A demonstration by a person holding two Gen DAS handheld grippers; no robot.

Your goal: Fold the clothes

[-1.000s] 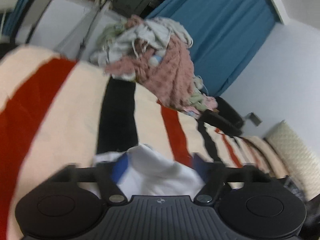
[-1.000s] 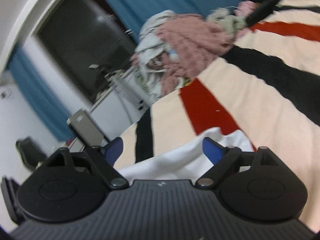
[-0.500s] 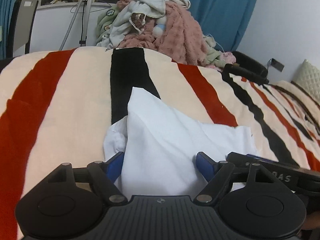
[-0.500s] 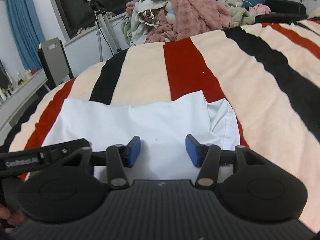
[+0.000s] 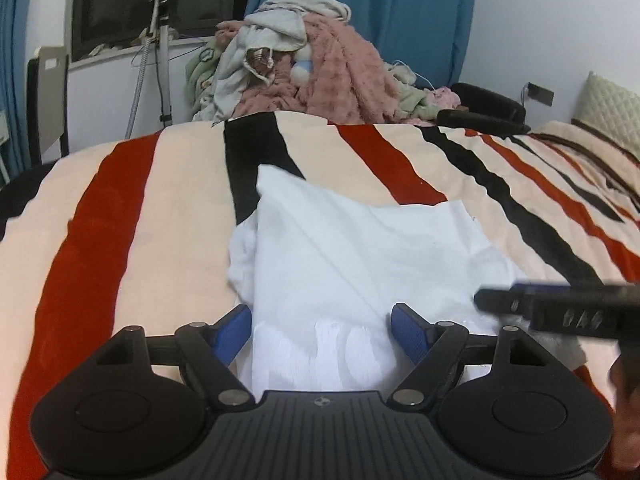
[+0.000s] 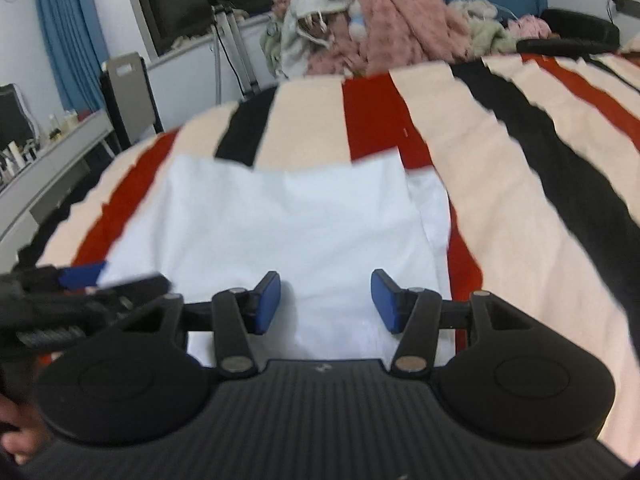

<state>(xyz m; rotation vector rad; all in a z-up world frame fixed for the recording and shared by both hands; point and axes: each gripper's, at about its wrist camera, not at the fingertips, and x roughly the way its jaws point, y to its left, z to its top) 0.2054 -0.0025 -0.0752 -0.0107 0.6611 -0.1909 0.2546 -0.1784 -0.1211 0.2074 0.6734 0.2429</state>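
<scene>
Cloth lay on the near part of the striped blanket [image 5: 100, 248]: a white shirt [image 5: 352, 248], partly folded. Left gripper [image 5: 322, 330] was over its near left edge, fingers apart, holding nothing. Right gripper [image 6: 325, 300] was over its near right edge, also spread and holding nothing. It looked soft, light and floppy, so pinching the near corners seemed best.

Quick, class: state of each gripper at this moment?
Left gripper: open, holding nothing, over the white cloth.
Right gripper: open, holding nothing, over the same cloth.
</scene>
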